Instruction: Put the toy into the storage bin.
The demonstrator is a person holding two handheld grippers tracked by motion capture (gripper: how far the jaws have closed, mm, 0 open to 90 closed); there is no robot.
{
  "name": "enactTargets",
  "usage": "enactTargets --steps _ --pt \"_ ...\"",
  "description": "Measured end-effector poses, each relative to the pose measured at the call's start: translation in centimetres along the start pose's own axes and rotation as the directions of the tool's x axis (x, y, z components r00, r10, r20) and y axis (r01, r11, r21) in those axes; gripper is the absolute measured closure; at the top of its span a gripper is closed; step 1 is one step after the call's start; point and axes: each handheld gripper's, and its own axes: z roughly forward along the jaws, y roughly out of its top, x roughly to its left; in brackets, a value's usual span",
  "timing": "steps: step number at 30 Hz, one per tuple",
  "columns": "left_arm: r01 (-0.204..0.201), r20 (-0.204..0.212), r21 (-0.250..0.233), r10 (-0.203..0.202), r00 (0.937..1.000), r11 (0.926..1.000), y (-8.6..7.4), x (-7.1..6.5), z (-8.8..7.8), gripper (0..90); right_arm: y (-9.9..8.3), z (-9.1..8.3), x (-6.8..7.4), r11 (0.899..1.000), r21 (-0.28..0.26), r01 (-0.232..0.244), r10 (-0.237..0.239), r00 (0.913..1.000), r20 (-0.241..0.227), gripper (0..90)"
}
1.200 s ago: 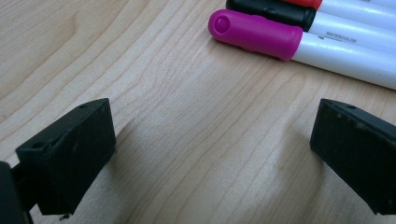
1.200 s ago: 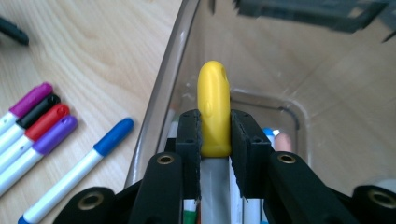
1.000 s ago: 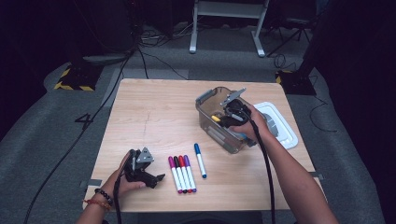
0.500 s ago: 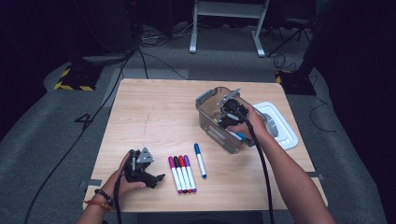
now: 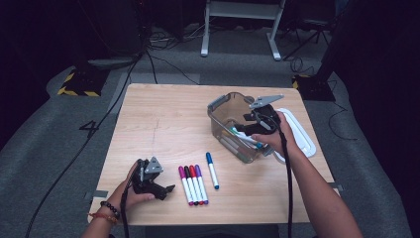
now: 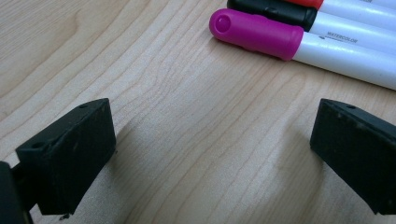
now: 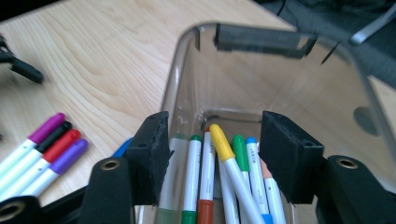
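Dropping markers into the clear plastic box (image 5: 233,126) is the work in hand, and the right gripper (image 7: 212,144) hangs just above the box's open mouth, its fingers (image 7: 152,149) having just been opening, now spread with nothing pressed between them. A yellow-capped marker (image 7: 224,149) lies loose on top of the green, blue and orange ones inside, apart from both pads. To do this well, I judge the right hand should lift straight clear of the rim before swinging toward the row on the worktop (image 5: 163,124), so a finger does not catch the thin wall and drag the box.

The left gripper (image 6: 210,154) rests low on the pale wood grain with its fingers (image 6: 70,149) wide apart and empty, just beside a magenta-capped marker (image 6: 254,33). In the high view 4 markers (image 5: 193,184) lie side by side, touching, and a blue-capped marker (image 5: 212,169) sits a little apart to their right. The markers are smooth, round white barrels with glossy caps, likely to roll, so they are best pinched across the barrel. A white lid (image 5: 302,134) lies beyond the box.
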Motion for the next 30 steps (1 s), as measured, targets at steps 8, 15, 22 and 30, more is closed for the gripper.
enactTargets --steps 8,15,22,30 --pt "0.0 0.001 0.0 0.0 1.0 1.0 0.0 0.0 0.0 0.4 -1.3 -3.9 2.4 0.992 -0.112 0.056 -0.057 0.9984 -0.001 37.7" --pt "0.0 0.0 0.0 0.0 1.0 1.0 0.0 0.0 0.0 0.4 -3.3 -4.9 4.6 0.988 -0.137 0.076 -0.081 0.9961 -0.035 37.4" --pt "0.003 -0.002 -0.001 -0.003 1.0 1.0 0.0 0.0 0.0 0.5 -4.9 -4.5 7.2 0.98 -0.168 0.104 -0.118 0.9901 -0.076 37.4" --pt "0.003 -0.001 -0.001 -0.003 1.0 1.0 0.0 0.0 0.0 0.4 -6.8 -1.2 9.7 0.984 -0.13 0.125 -0.141 0.9827 -0.12 37.0"
